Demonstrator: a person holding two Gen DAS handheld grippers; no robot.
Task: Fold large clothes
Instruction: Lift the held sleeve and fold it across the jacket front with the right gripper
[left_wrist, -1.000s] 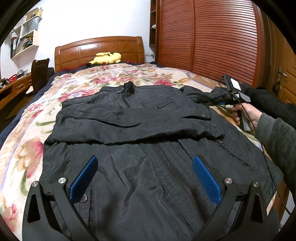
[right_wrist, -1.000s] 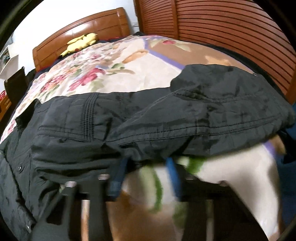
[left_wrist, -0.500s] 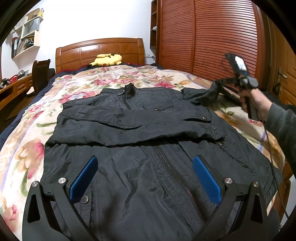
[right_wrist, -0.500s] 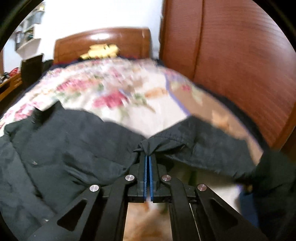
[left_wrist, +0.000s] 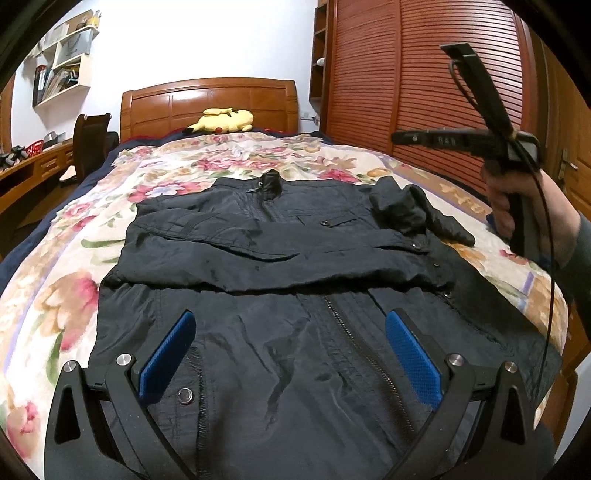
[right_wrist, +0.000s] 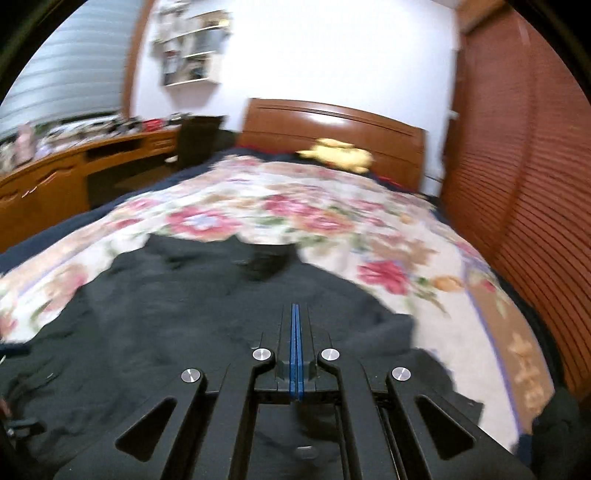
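**Black jacket spread on the bed, one sleeve folded across, right tongs shut and raised**

A bed (left_wrist: 92, 280) covered with a floral quilt is seen filling most of both views, with a wooden headboard (left_wrist: 207, 99) at the far end and a slatted wooden wardrobe (left_wrist: 424, 85) on the right. A black jacket (left_wrist: 295, 332) is laid front-up on the near half of the quilt, collar towards the headboard. One sleeve is folded across the chest; the other sleeve (left_wrist: 417, 214) is left crumpled at the right shoulder. White wall shelves (left_wrist: 62, 70) at the far left are filled with books and papers, too small to read. A yellow plush toy (left_wrist: 221, 120) is propped against the headboard.

The right wrist view is blurred, and the jacket's near hem is cut off by the frame.

The left gripper (left_wrist: 291, 354) is held wide apart above the jacket's lower front, nothing between its blue pads. The right gripper (right_wrist: 296, 332) is pressed fully together with nothing held, and is carried by a hand (left_wrist: 532, 210) above the bed's right edge, clear of the crumpled sleeve.
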